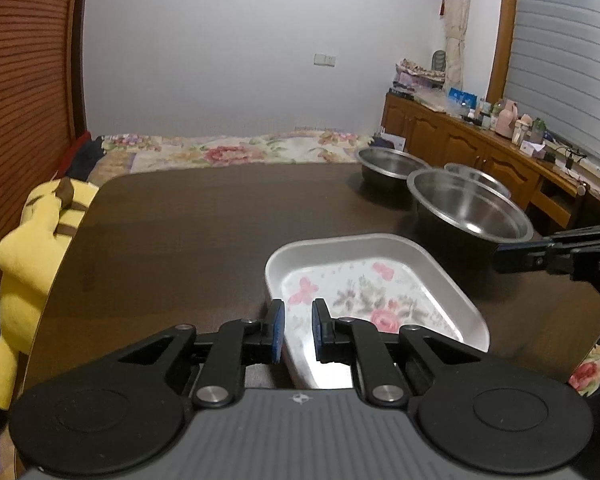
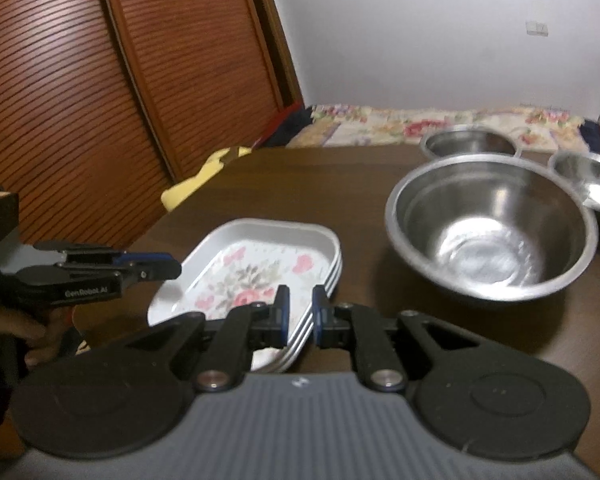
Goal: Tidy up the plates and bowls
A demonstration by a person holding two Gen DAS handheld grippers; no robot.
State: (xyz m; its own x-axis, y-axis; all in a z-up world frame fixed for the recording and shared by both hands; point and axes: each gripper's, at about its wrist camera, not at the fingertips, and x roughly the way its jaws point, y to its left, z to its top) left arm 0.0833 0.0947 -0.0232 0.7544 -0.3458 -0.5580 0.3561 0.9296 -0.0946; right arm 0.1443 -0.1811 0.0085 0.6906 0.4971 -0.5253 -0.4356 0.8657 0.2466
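Observation:
A stack of white floral plates (image 1: 364, 292) (image 2: 252, 272) lies on the dark wooden table (image 1: 188, 240). Three steel bowls stand behind it: a large one (image 1: 468, 208) (image 2: 492, 228), a far one (image 1: 388, 164) (image 2: 472, 142) and a small one (image 1: 478, 178) (image 2: 588, 180). My left gripper (image 1: 298, 330) hovers over the stack's near left rim, jaws slightly apart, holding nothing. My right gripper (image 2: 300, 312) hovers above the stack's right edge, jaws slightly apart, empty. It also shows from the side in the left wrist view (image 1: 500, 258), near the large bowl.
A yellow plush toy (image 1: 32, 264) leans at the table's left edge. A bed with a floral cover (image 1: 236, 152) lies behind the table. A wooden sideboard (image 1: 480, 148) with bottles stands at the right. Louvred wooden doors (image 2: 100, 100) are on the left.

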